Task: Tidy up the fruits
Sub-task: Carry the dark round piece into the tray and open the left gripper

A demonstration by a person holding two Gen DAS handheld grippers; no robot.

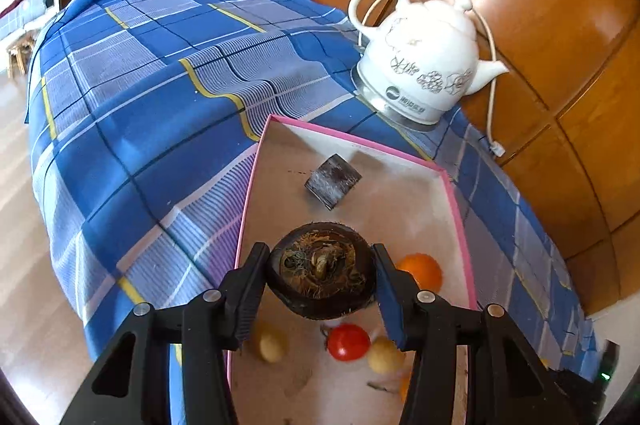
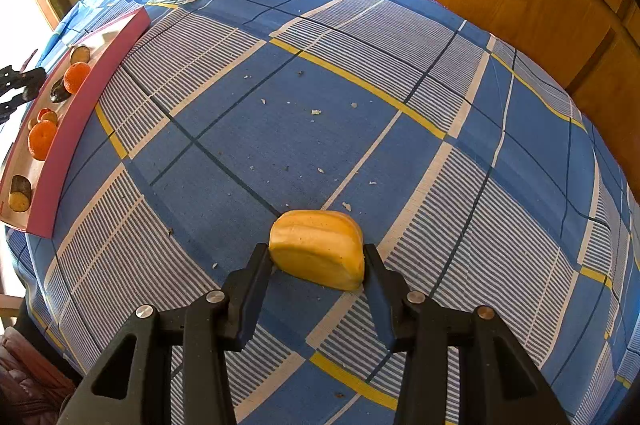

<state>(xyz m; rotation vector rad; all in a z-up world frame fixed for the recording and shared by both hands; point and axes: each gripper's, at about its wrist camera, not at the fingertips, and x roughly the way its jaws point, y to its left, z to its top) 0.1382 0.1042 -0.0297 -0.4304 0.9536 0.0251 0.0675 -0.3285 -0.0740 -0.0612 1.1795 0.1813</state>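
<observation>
Left wrist: fingers [image 1: 320, 267] clamping round, fibrous dark fruit [image 1: 322, 271] over pink-rimmed tray [image 1: 456, 203].

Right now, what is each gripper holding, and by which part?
The left gripper clamps a dark round fruit by its two sides, above the pink-rimmed box. The right gripper grips a yellow fruit piece by its two ends.

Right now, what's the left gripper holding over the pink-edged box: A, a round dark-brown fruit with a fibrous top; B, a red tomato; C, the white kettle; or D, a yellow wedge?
A: in the left wrist view the left gripper has its fingers on either side of the round dark-brown fruit, above the pink-edged box, while the red tomato lies loose on the box floor.
</observation>
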